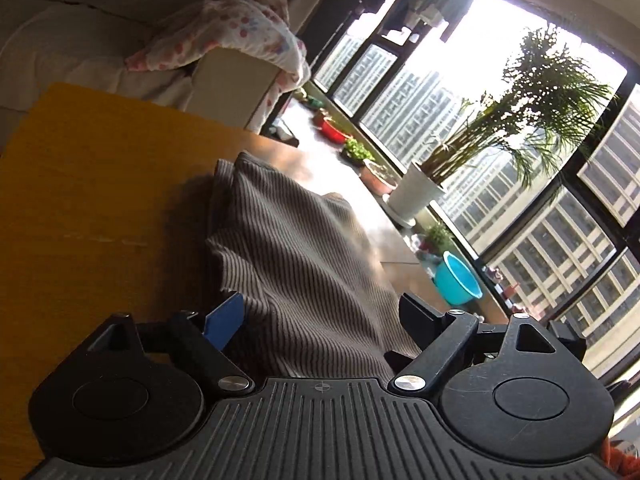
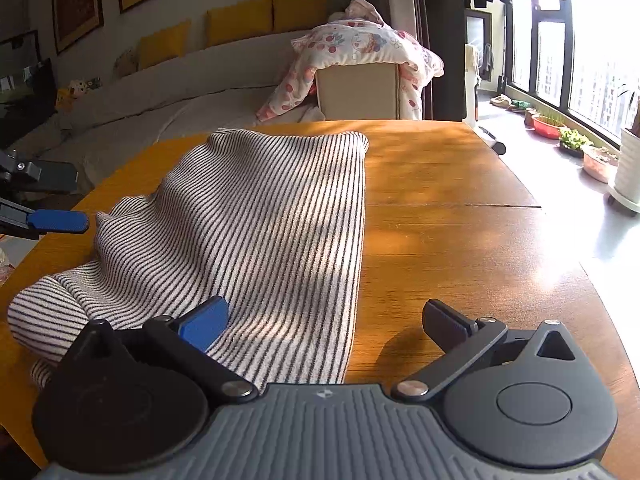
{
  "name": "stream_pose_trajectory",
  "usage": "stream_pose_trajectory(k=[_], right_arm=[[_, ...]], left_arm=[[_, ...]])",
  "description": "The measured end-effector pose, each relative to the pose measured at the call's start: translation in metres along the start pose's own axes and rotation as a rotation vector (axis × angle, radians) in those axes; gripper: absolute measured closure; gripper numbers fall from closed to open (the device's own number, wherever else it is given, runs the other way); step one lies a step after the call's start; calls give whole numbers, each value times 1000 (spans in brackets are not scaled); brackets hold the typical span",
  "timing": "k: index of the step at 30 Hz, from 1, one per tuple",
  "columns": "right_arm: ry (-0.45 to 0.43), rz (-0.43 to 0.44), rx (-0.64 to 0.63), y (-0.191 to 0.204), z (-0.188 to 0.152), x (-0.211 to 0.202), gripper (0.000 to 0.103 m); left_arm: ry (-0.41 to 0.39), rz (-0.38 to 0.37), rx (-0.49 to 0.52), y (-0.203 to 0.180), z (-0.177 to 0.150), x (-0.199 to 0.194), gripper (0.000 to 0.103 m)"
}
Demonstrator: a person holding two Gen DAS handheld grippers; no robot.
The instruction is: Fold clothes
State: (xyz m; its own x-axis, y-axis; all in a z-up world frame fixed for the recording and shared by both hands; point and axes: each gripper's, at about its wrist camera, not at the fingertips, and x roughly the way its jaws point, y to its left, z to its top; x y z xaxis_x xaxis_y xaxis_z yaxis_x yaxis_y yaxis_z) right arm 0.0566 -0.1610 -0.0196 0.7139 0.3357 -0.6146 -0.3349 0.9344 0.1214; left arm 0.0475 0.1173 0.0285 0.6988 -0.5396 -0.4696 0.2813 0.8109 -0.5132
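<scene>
One striped knit garment (image 2: 256, 232), off-white with thin dark lines, lies spread over the left half of the round orange-brown wooden worktop (image 2: 460, 240). In the right wrist view, going left to right: the left claw (image 2: 52, 196) reaches in from the left edge, one blue-padded finger (image 2: 60, 221) level just beside the garment's rumpled left border and not touching it, its black partner above and apart, so the jaws stand wide with no cloth between them that can be seen here. Next comes the garment itself, bunched into a rolled fold at its near-left corner and flatter toward its straight right edge, which runs from the far side of the worktop down to the camera. The right claw (image 2: 324, 320) sits low at the near edge, jaws wide: its blue-padded finger (image 2: 206, 322) is over the cloth, while the black finger is over bare wood to the right of the garment's edge, which runs between them. Whether either pad touches is unclear.

In the left wrist view, tilted by the roll of the hand, the left claw (image 1: 320, 320) is spread wide with the striped cloth (image 1: 288, 248) heaped up between and ahead of its fingers; the pads do not press it. Behind the worktop stands a pale sofa (image 2: 168, 112) with a floral pink-and-white quilt (image 2: 360, 48) draped over its arm. Further right are a sunlit window (image 1: 460, 100), a white-potted palm (image 1: 420, 192) and a turquoise plastic basin (image 1: 458, 280) on the floor.
</scene>
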Motion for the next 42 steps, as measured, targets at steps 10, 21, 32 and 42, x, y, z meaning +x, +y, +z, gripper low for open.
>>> stream_pose_trajectory(k=[10,21,32,42], right_arm=[[-190,37,-296,19,-3,-57,0],[-85,19,-559,48,-24,-48,8],[-115,68,-492,39,-7,-66,56],[-105,143,-707,66,-20,-70,34]], left_arm=[[218,146,221,-38,-65,34,8],[37,136,303,-73,-35,2,15],[170,108,256,-61,-56,31,49],[180,102,271,-62,-57,19,46]])
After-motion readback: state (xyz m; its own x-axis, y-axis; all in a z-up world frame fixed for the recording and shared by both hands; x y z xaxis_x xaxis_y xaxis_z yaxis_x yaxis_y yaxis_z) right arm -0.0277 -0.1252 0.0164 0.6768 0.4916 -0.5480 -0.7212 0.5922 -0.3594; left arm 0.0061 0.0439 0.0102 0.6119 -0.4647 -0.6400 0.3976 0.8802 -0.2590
